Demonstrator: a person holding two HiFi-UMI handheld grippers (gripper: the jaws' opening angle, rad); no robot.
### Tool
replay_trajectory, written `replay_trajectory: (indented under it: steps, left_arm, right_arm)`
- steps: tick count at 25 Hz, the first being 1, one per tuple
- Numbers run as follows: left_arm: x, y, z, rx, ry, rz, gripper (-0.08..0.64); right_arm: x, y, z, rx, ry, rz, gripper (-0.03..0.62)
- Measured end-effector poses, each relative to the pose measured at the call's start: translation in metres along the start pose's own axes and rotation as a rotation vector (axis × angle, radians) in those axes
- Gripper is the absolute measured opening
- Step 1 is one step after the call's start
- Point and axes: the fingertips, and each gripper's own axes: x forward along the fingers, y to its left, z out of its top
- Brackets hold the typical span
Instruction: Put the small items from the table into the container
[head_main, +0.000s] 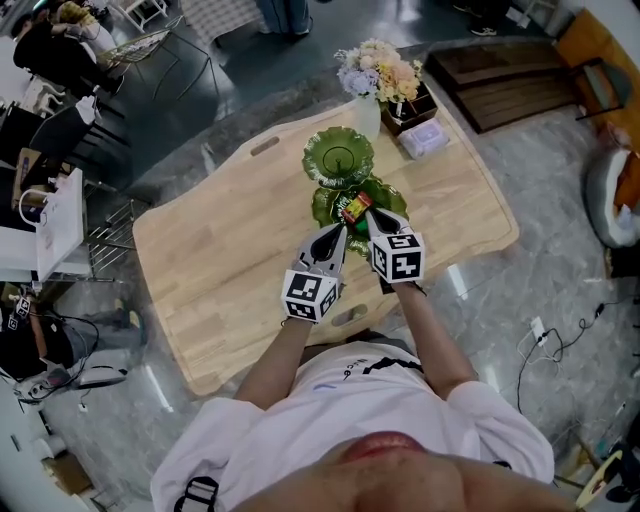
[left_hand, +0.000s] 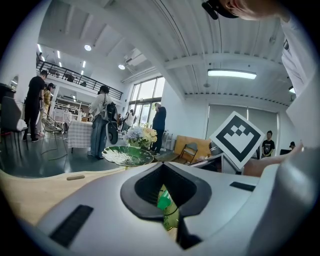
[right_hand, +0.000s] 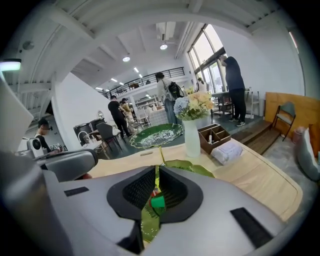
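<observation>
No readable text anywhere; small print on white shirt (head_main: 350, 372) illegible.

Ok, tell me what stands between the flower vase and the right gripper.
The green leaf-shaped tiered dish: upper plate by the vase, lower plate under the snack packet at the right gripper. The head view shows it.
</observation>
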Motion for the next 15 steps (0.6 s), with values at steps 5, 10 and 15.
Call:
replay_trajectory:
  steps: [5,10,15]
  left_arm:
    - [-0.007,0.0,0.004,-0.013,-0.007,0.006,0.008]
    - [-0.019,0.001,0.007,-0.026,-0.016,0.003,0.008]
    - [-0.044,0.007,0.011,-0.043,-0.027,0.007,0.006]
  right_arm:
    - [-0.015,0.019,0.012,-0.021,-0.062,0.046,0.031]
    - [-0.032,0.05,0.019,-0.055,-0.125,0.1,0.026]
    - [-0.045,0.085,0.018,-0.072,-0.167,0.136,0.023]
